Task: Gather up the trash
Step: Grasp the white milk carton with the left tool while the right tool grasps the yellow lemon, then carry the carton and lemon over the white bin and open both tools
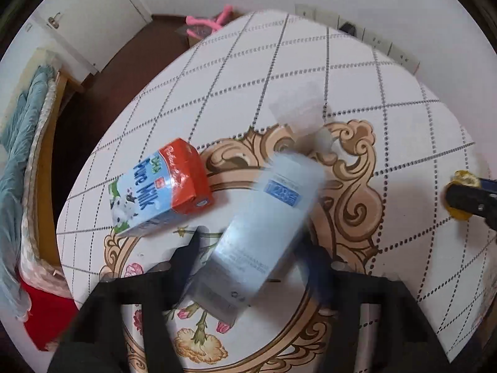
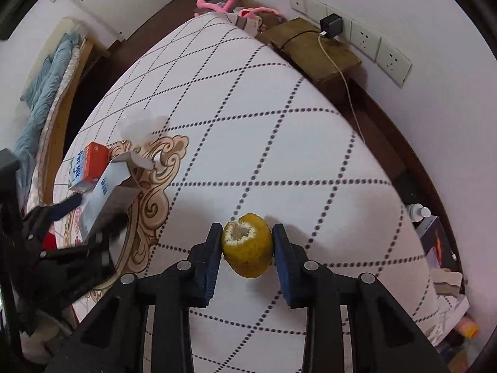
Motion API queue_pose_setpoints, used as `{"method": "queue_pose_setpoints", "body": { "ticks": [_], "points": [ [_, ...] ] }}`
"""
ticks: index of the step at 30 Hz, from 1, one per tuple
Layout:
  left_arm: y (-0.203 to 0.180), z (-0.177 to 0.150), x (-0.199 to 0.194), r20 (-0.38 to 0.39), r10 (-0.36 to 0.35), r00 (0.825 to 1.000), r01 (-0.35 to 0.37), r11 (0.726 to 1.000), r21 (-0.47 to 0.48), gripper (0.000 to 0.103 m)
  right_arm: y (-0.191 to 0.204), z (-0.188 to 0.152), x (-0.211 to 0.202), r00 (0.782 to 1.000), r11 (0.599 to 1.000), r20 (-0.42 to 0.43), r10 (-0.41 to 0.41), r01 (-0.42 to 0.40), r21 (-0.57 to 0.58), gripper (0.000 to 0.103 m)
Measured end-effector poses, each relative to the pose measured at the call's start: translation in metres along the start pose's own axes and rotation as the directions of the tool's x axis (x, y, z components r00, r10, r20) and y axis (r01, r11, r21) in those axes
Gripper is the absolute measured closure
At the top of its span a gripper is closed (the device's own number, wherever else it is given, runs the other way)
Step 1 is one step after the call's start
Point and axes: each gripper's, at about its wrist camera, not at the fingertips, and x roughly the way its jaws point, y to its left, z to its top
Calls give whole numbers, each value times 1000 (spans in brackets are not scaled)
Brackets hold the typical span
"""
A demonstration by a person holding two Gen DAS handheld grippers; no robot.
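Observation:
My left gripper (image 1: 251, 248) is shut on a pale blue and grey carton box (image 1: 264, 230), held tilted above the table; the box is motion-blurred. It also shows in the right wrist view (image 2: 107, 199). A red and blue "Pure Milk" carton (image 1: 161, 188) lies on its side on the table just left of it, also seen in the right wrist view (image 2: 88, 168). A clear plastic cup (image 1: 295, 108) sits beyond the box. My right gripper (image 2: 248, 245) is shut on a yellow citrus peel (image 2: 248, 244), which also shows in the left wrist view (image 1: 461, 194).
The round table (image 2: 279, 124) has a white cloth with dotted diamond lines and a floral centre. A bed with a blue blanket (image 1: 18, 143) stands on the left. A wooden stand (image 2: 313, 49), wall sockets (image 2: 366, 40) and a charger lie behind. Bottles and boxes (image 2: 435, 236) sit at right.

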Motion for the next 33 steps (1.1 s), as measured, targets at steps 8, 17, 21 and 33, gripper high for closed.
{"method": "queue_pose_setpoints", "body": {
  "ticks": [8, 17, 21, 33],
  "points": [
    [27, -33, -8, -83, -141, 987, 112, 953, -282, 67, 5, -4, 5, 998, 999, -35, 48, -49, -21, 61],
    [13, -29, -10, -21, -88, 996, 78, 954, -290, 71, 24, -14, 5, 999, 989, -8, -49, 47, -138, 66],
    [0, -41, -34, 20, -18, 1000, 23, 955, -297, 71, 30, -22, 0, 998, 983, 11, -62, 63, -173, 75],
    [53, -123, -125, 162, 56, 985, 32, 868, -496, 71, 79, -65, -63, 995, 964, 68, 79, -59, -261, 76]
  ]
}}
